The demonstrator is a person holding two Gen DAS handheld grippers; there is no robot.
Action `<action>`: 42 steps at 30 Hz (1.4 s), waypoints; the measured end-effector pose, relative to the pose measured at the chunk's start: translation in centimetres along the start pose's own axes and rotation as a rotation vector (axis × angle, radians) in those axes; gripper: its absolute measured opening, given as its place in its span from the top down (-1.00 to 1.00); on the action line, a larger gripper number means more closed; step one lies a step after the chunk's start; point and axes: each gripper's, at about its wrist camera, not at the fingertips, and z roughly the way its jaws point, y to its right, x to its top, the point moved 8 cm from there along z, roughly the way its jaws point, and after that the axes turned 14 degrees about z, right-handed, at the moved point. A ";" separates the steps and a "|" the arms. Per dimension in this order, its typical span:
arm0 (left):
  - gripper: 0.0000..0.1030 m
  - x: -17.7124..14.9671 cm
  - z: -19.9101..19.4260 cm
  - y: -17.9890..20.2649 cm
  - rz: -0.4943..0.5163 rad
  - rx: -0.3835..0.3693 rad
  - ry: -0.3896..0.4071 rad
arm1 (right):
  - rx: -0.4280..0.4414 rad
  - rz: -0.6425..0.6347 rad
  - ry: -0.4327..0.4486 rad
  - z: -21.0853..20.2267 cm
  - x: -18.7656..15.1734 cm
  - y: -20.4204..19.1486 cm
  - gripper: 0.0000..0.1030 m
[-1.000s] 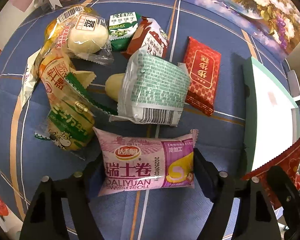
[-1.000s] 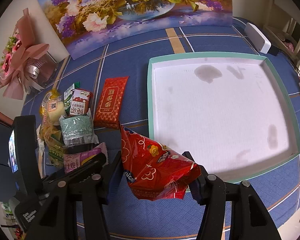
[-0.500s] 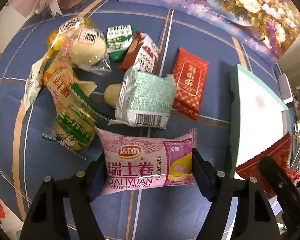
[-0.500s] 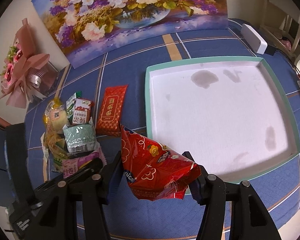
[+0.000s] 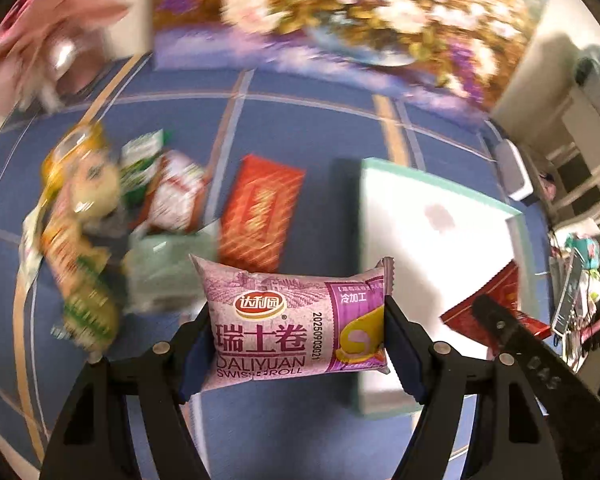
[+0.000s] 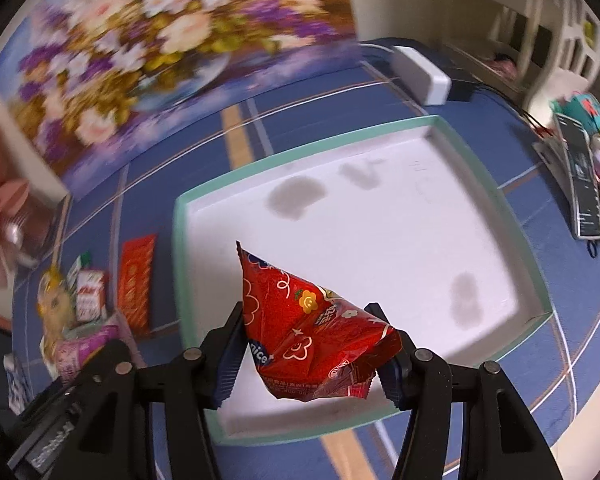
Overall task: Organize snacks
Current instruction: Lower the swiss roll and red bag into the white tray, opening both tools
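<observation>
Left wrist view: the left hand-held gripper is pinching a pink Swiss roll pack by its two short ends, the pads pressing in on both sides. The pack is hanging above the blue cloth, with its right end over the near-left corner of the tray. Behind it, to the left, the snack pile is lying on the cloth – blurred, so only a yellow-green wrapper, a pale green pack and a red-and-white pack can be told. A flat red packet is lying between the pile and the tray, apart from both. At the right edge, part of the right hand-held gripper is showing with a red wrapper.

Right wrist view: the right hand-held gripper is squeezing a crumpled red bag between its pads, one pointed corner sticking up. The bag is hovering over the near-left part of the tray – a white, green-rimmed tray with a few grey stains and nothing lying in it. The red packet and the pile are sitting left of the tray on the cloth. A flower painting is leaning at the far edge, and a white box is lying beyond the tray's far right corner.
</observation>
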 end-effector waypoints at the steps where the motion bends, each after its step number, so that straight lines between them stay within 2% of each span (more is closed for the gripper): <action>1: -0.50 0.4 0.2 0.7 0.017 -0.006 0.006 | -0.007 0.012 0.006 0.1 0.5 0.6 -0.18; 10: -0.50 3.4 3.8 5.5 0.099 -0.033 -0.002 | -0.070 0.051 0.059 0.7 4.0 4.4 -0.18; 21: -0.56 4.6 6.2 9.2 0.167 -0.045 -0.014 | -0.137 0.168 0.047 1.9 5.5 10.1 -0.19; 23: -0.56 4.5 5.9 9.0 0.171 -0.028 -0.007 | -0.128 0.177 0.046 1.8 5.6 10.3 -0.20; 27: -0.59 4.7 4.9 8.1 0.152 -0.018 0.018 | -0.123 0.157 0.054 1.6 5.6 9.8 -0.41; 31: -0.65 4.7 3.8 6.7 0.119 -0.005 0.041 | -0.084 0.154 0.040 1.7 5.4 9.1 -0.51; 36: -0.65 4.0 2.8 3.2 0.060 0.074 0.049 | -0.064 0.130 0.043 1.7 5.0 8.0 -0.99; 38: -0.68 3.4 2.6 1.5 0.027 0.107 0.047 | -0.049 0.121 0.042 1.7 4.8 7.5 -1.00; 40: -0.84 2.6 2.3 -0.2 -0.003 0.138 0.042 | -0.043 0.106 0.043 1.6 4.6 6.9 -1.00; 42: -0.85 1.8 1.9 -1.7 -0.027 0.163 0.041 | -0.036 0.084 0.049 1.4 4.5 6.1 -1.00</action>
